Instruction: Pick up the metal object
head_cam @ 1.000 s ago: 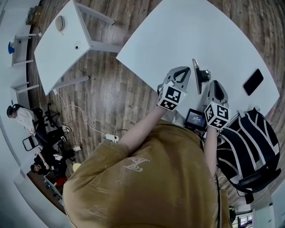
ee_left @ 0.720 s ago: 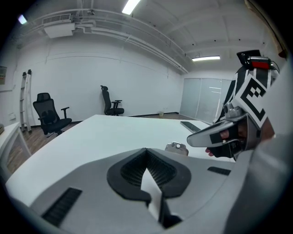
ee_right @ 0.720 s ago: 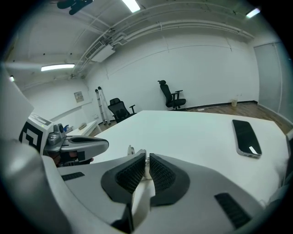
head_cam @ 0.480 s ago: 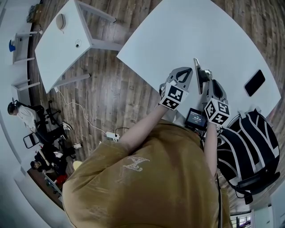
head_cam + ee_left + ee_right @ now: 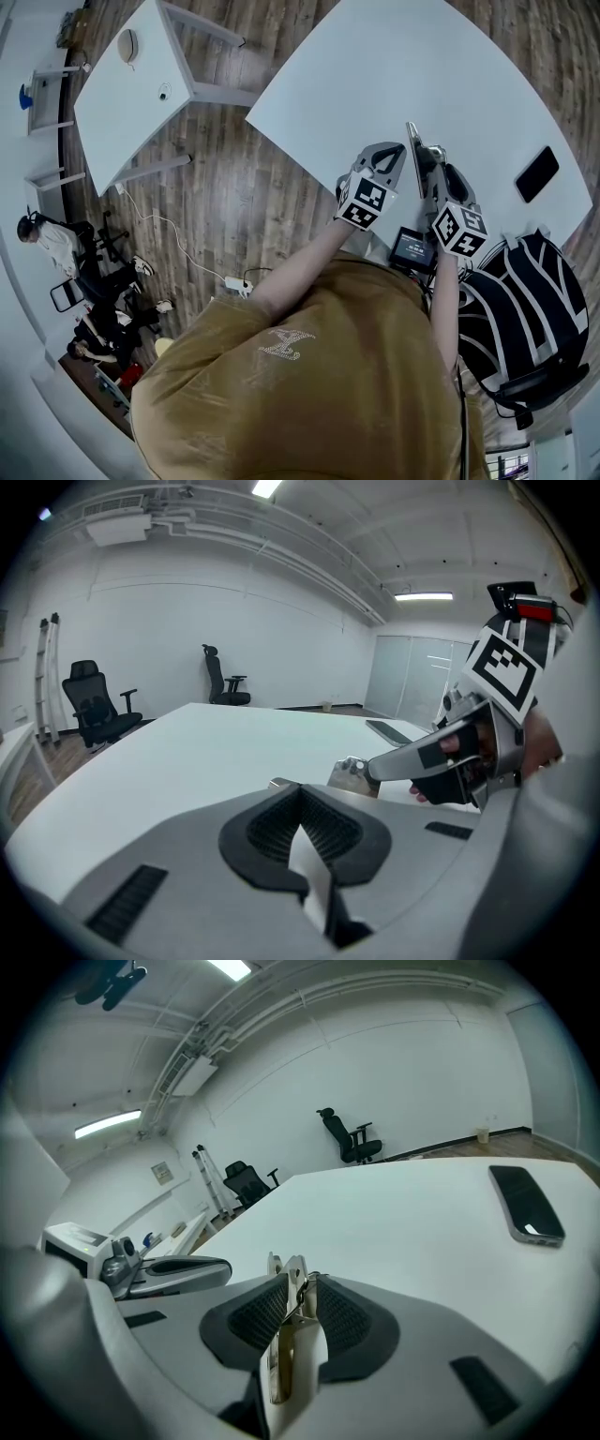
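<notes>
Fingers [image 5: 333, 1321] of the right gripper [image 5: 292, 1283] are pressed together on the metal object [image 5: 284, 1358]. It is thin and stands on edge between the ribbed pads, so the grip bears on its flat faces and likely keeps it from twisting. Whether it is clear of the white surface [image 5: 394, 66] I cannot tell. Just beside it, the left gripper [image 5: 302, 794] has its fingers closed on nothing, seemingly in reserve. A phone [image 5: 525, 1206] lies well apart.

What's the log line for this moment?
right gripper: shut on metal object | left gripper: shut, empty | phone: on table
</notes>
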{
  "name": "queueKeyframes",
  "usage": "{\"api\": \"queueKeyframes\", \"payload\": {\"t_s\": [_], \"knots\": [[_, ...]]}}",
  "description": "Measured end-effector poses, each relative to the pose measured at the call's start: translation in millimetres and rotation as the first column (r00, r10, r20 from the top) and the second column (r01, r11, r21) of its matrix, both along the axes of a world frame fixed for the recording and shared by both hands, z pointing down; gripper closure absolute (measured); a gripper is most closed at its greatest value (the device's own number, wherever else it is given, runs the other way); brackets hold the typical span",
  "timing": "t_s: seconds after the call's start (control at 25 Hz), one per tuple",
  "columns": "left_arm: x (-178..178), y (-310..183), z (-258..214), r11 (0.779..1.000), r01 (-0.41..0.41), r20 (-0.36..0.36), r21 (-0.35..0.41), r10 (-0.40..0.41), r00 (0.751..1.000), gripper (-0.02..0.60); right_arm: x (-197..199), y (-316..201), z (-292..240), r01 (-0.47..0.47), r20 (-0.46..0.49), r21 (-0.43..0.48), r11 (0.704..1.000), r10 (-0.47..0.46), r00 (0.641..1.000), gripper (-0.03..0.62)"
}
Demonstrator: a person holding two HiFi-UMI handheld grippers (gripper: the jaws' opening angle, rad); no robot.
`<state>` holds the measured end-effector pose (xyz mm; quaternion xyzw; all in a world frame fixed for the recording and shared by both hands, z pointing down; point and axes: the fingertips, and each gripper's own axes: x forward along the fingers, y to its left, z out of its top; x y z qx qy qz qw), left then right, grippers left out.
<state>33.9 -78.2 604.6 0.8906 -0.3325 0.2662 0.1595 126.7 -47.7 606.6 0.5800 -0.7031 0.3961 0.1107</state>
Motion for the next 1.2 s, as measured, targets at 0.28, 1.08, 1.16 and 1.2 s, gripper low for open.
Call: {"api": "queueKeyframes", "payload": {"t_s": [0.28, 1.08, 1.16, 1.2], "knots": [[-3.9, -0.7, 2.4, 1.0, 0.003, 0.004, -0.014, -0.003, 1.0, 0.574, -5.1, -10.0, 2.3, 0.01, 0.037, -0.013, 1.0, -0.01, 0.999, 0.511], [-7.2, -3.2, 4.9, 0.999, 0.003, 0.007, -0.033, -0.003, 1.0, 0.575, -18.5, -20.8, 7.4, 0.074, 0.237, -0.035, 0.997, -0.064, 0.969, 0.551], [-7.7, -3.6, 4.7, 0.999, 0.005, 0.008, -0.034, -0.005, 1.0, 0.574, -19.1, -20.3, 5.1, 0.055, 0.255, -0.024, 0.998, -0.048, 0.966, 0.563], [-8.0, -3.7, 4.8, 0.999, 0.006, 0.008, -0.033, -0.006, 1.0, 0.574, -19.5, -19.8, 4.8, 0.051, 0.261, -0.023, 0.998, -0.043, 0.964, 0.563]]}}
